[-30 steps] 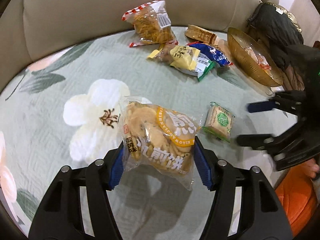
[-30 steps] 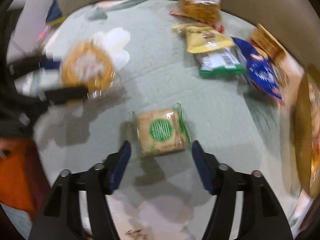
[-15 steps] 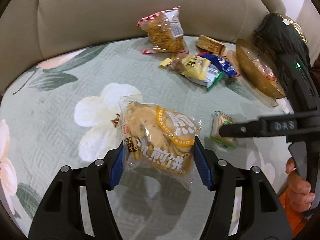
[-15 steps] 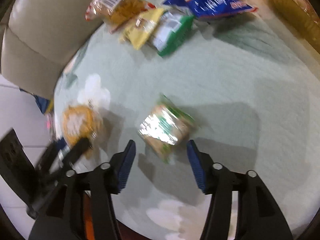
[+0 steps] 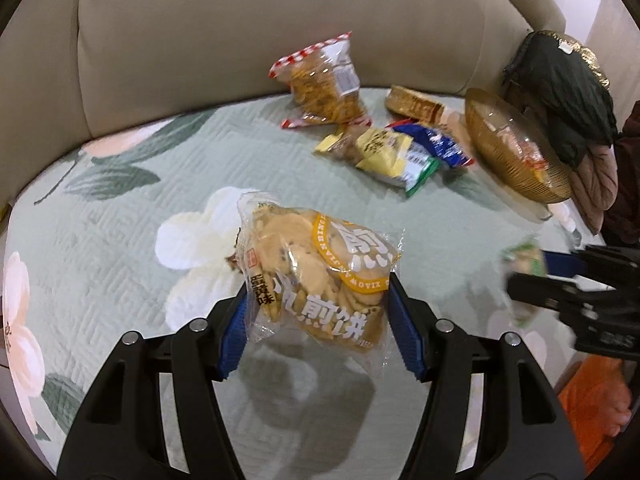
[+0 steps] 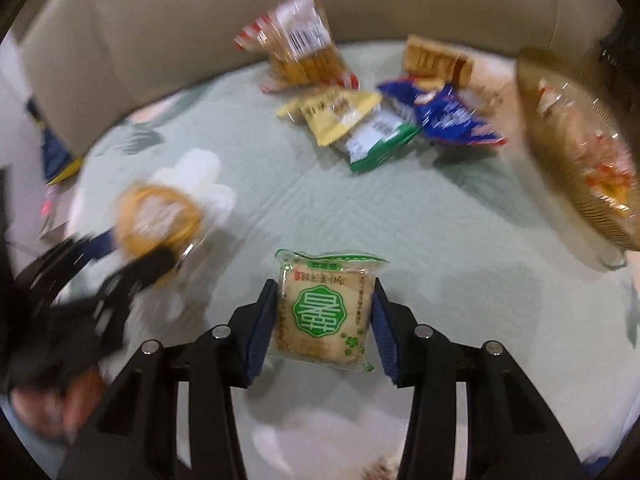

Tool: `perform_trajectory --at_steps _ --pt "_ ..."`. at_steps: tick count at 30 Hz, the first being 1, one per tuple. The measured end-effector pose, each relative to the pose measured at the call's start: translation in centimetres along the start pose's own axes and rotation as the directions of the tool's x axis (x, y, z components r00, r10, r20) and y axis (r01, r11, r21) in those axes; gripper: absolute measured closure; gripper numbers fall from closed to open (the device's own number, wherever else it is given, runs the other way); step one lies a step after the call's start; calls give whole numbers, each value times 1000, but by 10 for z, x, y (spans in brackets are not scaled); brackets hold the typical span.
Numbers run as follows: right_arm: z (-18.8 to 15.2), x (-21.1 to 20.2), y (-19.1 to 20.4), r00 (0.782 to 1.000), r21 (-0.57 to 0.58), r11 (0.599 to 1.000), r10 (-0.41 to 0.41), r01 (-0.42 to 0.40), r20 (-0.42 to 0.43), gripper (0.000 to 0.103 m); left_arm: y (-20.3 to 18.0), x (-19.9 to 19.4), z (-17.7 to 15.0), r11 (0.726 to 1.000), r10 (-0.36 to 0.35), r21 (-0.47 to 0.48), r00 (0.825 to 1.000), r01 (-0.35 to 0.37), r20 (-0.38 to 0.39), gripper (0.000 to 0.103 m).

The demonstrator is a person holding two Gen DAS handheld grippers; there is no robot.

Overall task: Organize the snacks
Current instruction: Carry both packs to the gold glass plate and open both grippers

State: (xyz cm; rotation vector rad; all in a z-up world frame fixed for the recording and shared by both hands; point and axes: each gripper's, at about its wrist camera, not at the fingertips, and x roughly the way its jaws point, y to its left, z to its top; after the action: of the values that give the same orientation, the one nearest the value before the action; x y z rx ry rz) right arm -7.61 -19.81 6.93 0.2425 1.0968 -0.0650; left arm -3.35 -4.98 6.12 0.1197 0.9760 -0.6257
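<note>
Our right gripper (image 6: 324,312) was closing on the green-label cracker packet (image 6: 326,312), nearer the amber glass bowl (image 6: 576,168) than our left gripper (image 5: 318,322), which gripped the egg-cookie bag (image 5: 316,272) clear of the sofa cover.

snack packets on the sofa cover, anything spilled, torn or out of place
Nothing looks spilled or torn. The loose packets lie in an untidy overlapping heap beside the gold bowl, which tilts on the soft cover. Each tool holds one sealed packet.
</note>
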Motion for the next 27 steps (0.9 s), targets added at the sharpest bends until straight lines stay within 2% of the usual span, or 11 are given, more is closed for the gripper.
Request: perform_trajectory --at_steps 6,11,19,24,27 --pt "-26 -49 -28 995 -24 1000 -9 11 99 58 -26 -6 -1 999 -9 48 1000 9 11 41" --pt "-37 -39 -44 996 37 999 28 -32 81 58 -38 -10 -7 997 -13 71 1000 13 3 41" --pt "-38 -45 -45 994 62 997 31 -37 106 58 -48 -18 0 997 -15 73 1000 14 16 41" --pt "-31 -68 -58 988 114 990 63 -80 143 58 -67 -30 20 995 -55 88 997 50 56 41" --pt "-18 -94 -74 980 143 986 62 -90 190 58 -91 -28 43 984 -148 113 987 141 58 41"
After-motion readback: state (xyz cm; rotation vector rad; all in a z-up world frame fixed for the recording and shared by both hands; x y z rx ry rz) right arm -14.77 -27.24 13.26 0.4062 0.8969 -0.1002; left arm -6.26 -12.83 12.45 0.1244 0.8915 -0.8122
